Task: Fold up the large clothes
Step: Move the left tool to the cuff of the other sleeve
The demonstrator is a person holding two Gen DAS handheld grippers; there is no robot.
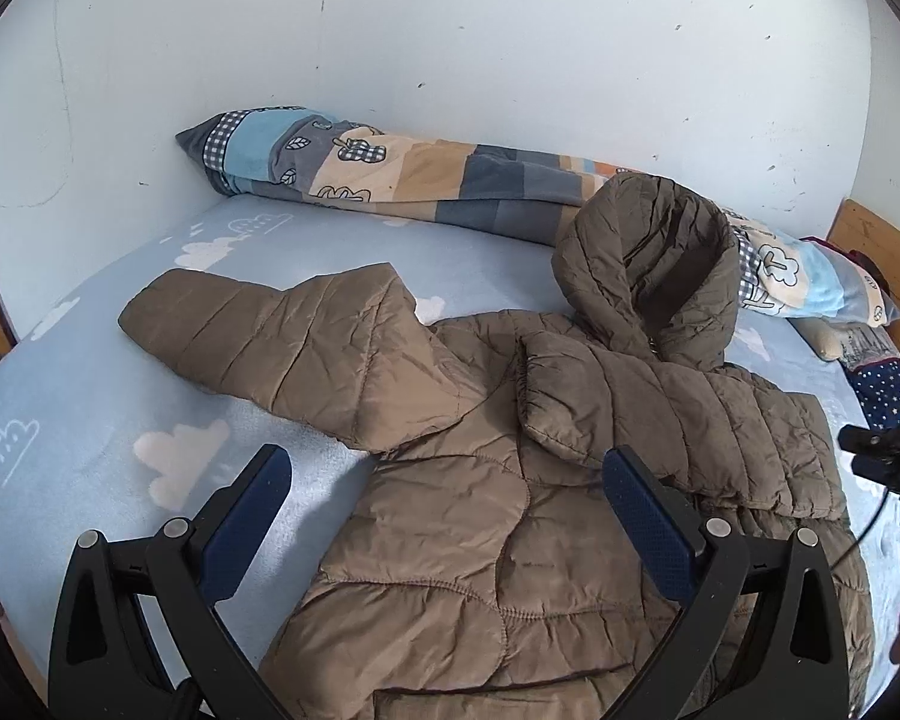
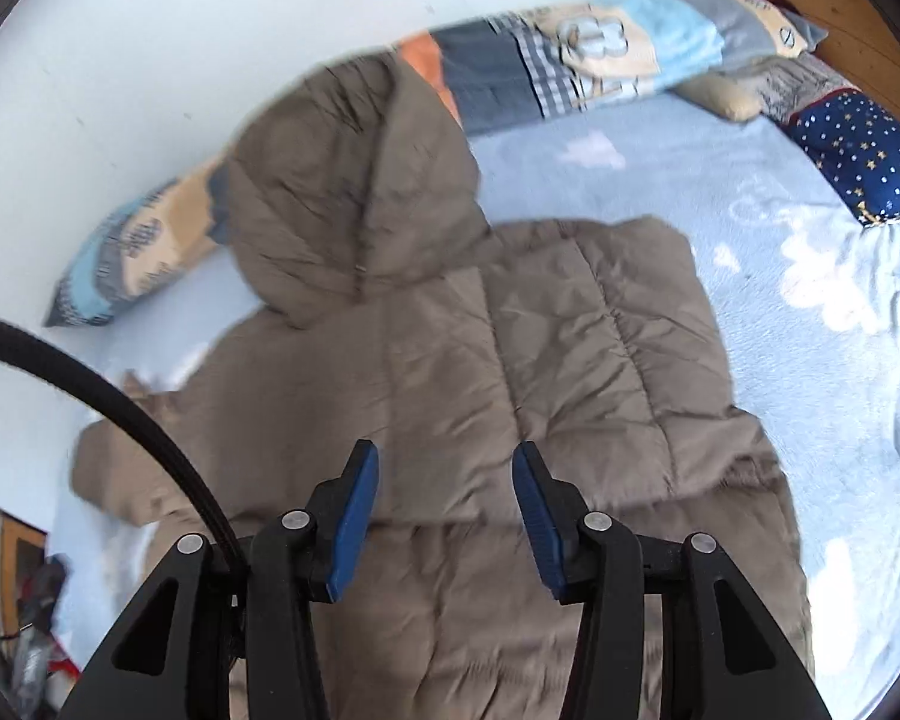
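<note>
Your left gripper (image 1: 444, 531) hung with fingers spread wide and empty; your right gripper (image 2: 445, 519) stood half open, empty too. The brown puffer jacket (image 1: 510, 480) lay flat on the bed (image 1: 78, 408), its left sleeve (image 1: 258, 336) stretched outward. It looked light, soft and slick; pinching that cuff seemed wisest.

Jacket (image 2: 510, 360) hem cut off by bottom edge (right view blurred).

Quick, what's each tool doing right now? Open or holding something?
Left tool: wide open, holding nothing, above the brown jacket.
Right tool: open, nothing between its pads, over the jacket.
</note>
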